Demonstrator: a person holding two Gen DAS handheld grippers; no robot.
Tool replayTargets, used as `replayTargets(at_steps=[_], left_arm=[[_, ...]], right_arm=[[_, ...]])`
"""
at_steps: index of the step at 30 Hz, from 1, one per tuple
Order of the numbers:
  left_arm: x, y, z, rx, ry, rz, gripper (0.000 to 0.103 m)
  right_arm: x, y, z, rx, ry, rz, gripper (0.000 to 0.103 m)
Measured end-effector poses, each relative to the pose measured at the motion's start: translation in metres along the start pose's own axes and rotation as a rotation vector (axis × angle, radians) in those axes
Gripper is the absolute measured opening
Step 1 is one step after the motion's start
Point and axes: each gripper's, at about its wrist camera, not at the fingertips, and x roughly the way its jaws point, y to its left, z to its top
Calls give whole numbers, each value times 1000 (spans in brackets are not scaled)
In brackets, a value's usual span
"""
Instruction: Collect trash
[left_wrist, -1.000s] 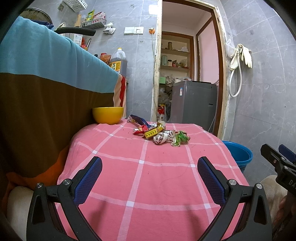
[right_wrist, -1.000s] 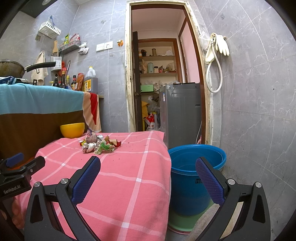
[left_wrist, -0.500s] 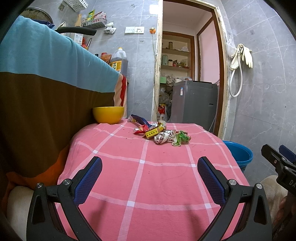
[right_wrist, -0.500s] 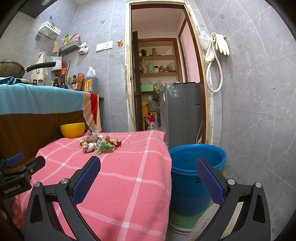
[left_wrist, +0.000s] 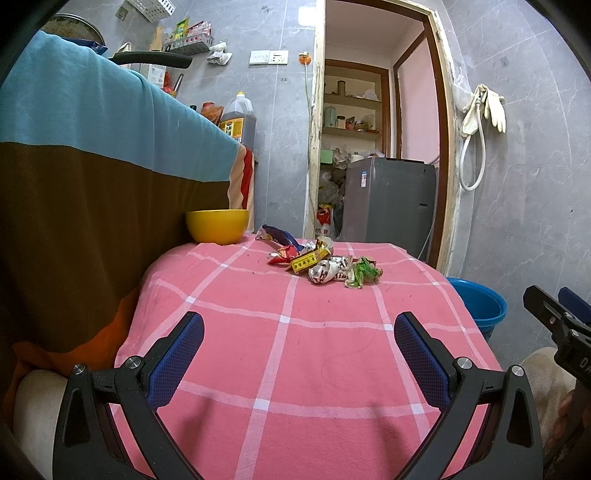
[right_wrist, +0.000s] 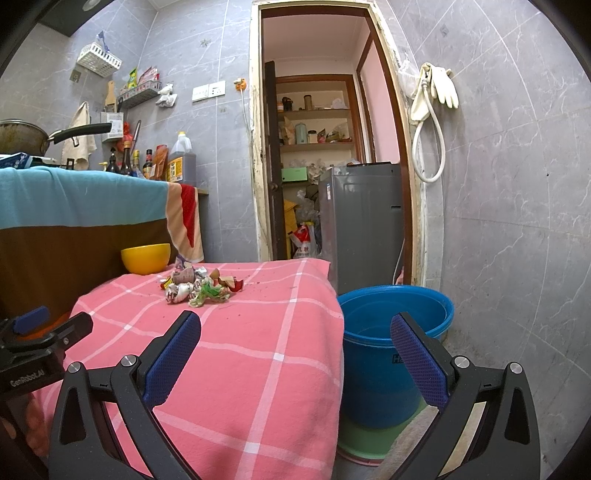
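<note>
Crumpled heap of shiny foil and paper wrappers (left_wrist: 325, 264) lying on the pink, white-checked cloth of the desk (left_wrist: 295, 354), long axis running from the round yellow plastic bowl (left_wrist: 217, 226) toward the desk's right edge. Left claw (left_wrist: 298, 363) spread wide, holding nothing, well short of the heap. Right claw (right_wrist: 295, 360) likewise spread, empty. Round blue plastic bucket (right_wrist: 395, 332) on the floor just beside the desk. Grey marbled wall tiles behind.

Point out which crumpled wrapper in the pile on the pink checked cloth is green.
The green-and-white crumpled wrapper at the pile's right end, nearest the blue bucket; the others are white, yellow, red or dark blue.
</note>
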Motion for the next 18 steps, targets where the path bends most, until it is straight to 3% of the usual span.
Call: replayTargets(at_steps=[11,18], left_arm=[[10,5,13,-32,12,11,101],[30,8,34,-32,14,28,101]], right_arm=[[7,0,2,4,4,17,103],[29,3,28,-32,-27,37,103]])
